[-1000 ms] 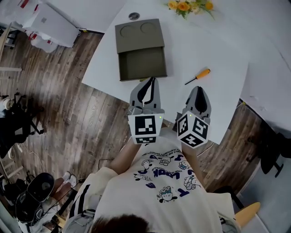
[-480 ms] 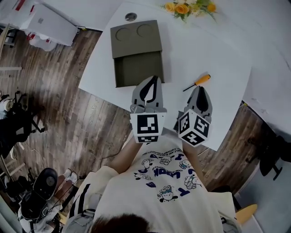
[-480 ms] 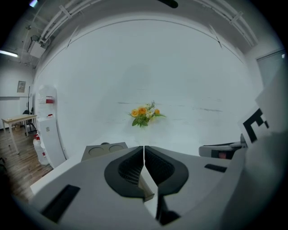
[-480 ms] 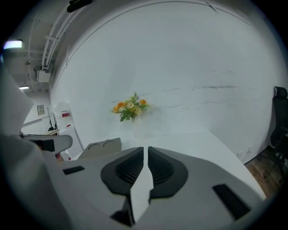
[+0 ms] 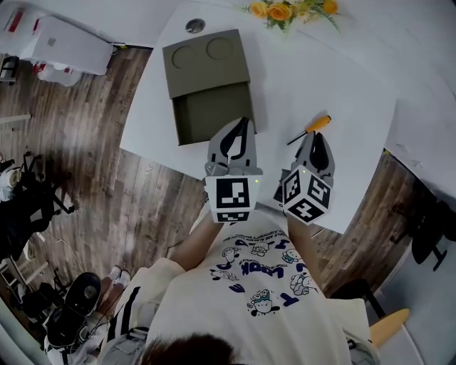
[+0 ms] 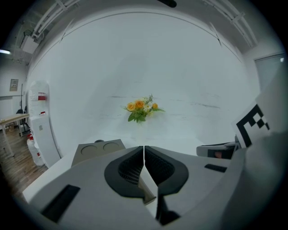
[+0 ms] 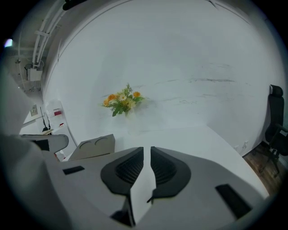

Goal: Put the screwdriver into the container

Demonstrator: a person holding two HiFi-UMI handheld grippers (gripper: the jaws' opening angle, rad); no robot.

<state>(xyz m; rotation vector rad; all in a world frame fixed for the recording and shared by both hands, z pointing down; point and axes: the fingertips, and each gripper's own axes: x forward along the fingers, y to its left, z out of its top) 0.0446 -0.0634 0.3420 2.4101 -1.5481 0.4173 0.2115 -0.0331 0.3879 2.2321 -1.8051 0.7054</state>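
On table [image 5: 349,85], screwdriver [image 5: 308,129] diagonal, tip leftward

One screwdriver [image 5: 310,131], one container [image 5: 210,85], one bunch of flowers [image 5: 281,10], one table [image 5: 342,78]; two grippers at lower centre: left gripper [image 5: 241,125], right gripper [image 5: 318,137].

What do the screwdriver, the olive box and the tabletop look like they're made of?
The screwdriver has an orange handle that looks like smooth plastic and a thin dark shaft, probably metal. The olive box is matte with two round pressed recesses: moulded plastic or stiff board, hard to tell. The tabletop is plain smooth white, likely laminate or painted board.
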